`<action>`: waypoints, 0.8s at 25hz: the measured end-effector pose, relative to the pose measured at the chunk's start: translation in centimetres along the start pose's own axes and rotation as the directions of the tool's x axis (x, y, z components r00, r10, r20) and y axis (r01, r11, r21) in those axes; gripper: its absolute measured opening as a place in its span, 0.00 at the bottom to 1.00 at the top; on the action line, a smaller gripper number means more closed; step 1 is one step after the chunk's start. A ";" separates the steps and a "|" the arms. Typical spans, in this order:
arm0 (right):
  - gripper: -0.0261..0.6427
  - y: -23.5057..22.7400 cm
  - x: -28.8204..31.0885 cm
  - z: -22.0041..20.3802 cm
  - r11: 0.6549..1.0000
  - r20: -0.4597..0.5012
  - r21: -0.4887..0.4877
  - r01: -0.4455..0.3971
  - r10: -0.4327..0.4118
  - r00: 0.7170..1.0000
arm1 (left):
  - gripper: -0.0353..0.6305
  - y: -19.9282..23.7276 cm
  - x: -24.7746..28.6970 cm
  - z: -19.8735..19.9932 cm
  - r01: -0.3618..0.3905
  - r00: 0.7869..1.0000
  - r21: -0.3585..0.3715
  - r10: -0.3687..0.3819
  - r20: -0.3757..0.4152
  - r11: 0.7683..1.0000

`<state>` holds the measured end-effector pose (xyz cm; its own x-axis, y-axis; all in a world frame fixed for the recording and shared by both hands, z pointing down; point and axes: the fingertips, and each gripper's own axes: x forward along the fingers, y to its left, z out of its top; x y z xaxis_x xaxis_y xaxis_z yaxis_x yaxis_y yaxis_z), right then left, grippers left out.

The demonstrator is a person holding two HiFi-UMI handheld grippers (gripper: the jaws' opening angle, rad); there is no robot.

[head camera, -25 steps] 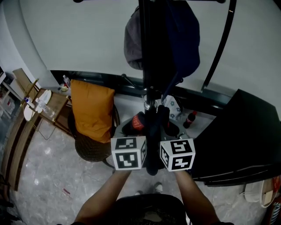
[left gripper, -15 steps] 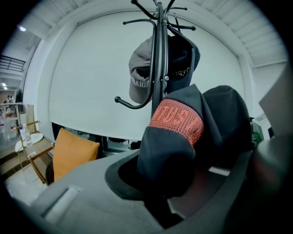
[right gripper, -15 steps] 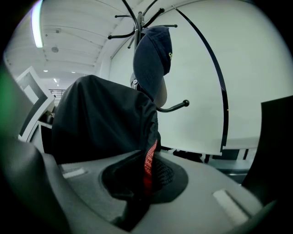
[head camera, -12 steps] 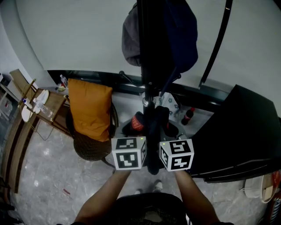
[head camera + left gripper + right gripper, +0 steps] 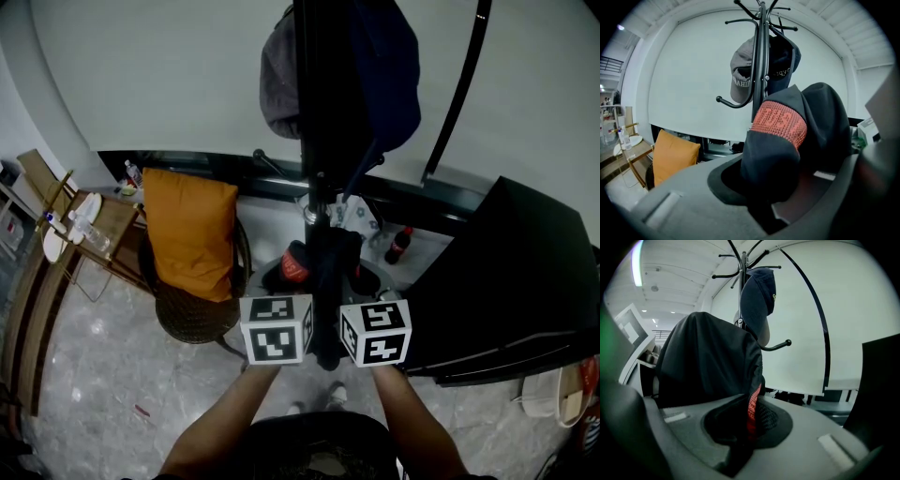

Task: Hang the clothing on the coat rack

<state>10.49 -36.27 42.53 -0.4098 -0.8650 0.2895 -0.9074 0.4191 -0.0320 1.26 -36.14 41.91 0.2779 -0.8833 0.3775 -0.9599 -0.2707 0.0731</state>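
Gleaming grey floor (image 5: 84,375), pale wall (image 5: 141,84), coat rack (image 5: 761,56)

White wall (image 5: 159,84), marble floor (image 5: 103,384), orange-cushioned chair (image 5: 187,321), wooden side table (image 5: 119,216).

One coat rack (image 5: 761,61) stands in the upper middle of the frame, and it carries two caps: one gray cap (image 5: 742,70) and one navy cap (image 5: 785,65). One black garment (image 5: 787,140) with one red band is below them.

There are two grippers, the left gripper (image 5: 787,187) and the right gripper (image 5: 740,437). Each bears one marker cube, making two: the left cube (image 5: 277,328) and the right cube (image 5: 377,331). Two forearms enter from the bottom edge, the left forearm (image 5: 230,412) and the right forearm (image 5: 417,412).

At centre left are one chair (image 5: 187,323) and one orange cushion (image 5: 192,234). One dark bottle (image 5: 400,246) stands right of centre. One curved black rod (image 5: 459,94) crosses the upper right.
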 end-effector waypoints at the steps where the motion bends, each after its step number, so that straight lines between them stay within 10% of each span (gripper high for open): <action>1: 0.07 0.0 -0.1 -0.1 1.000 -0.002 0.000 0.002 -0.002 1.000 | 0.10 0.0 0.0 0.0 0.002 1.000 0.000 -0.002 0.003 1.000; 20: 0.07 0.6 -0.5 -1.3 1.000 -0.023 -0.024 0.011 -0.011 1.000 | 0.10 -0.5 -0.2 -1.0 0.023 1.000 0.029 -0.022 -0.012 0.999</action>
<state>10.25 -35.26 43.59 -0.3972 -0.8633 0.3114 -0.9093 0.4161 -0.0063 1.66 -35.48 42.75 0.2988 -0.8724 0.3867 -0.9518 -0.3016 0.0550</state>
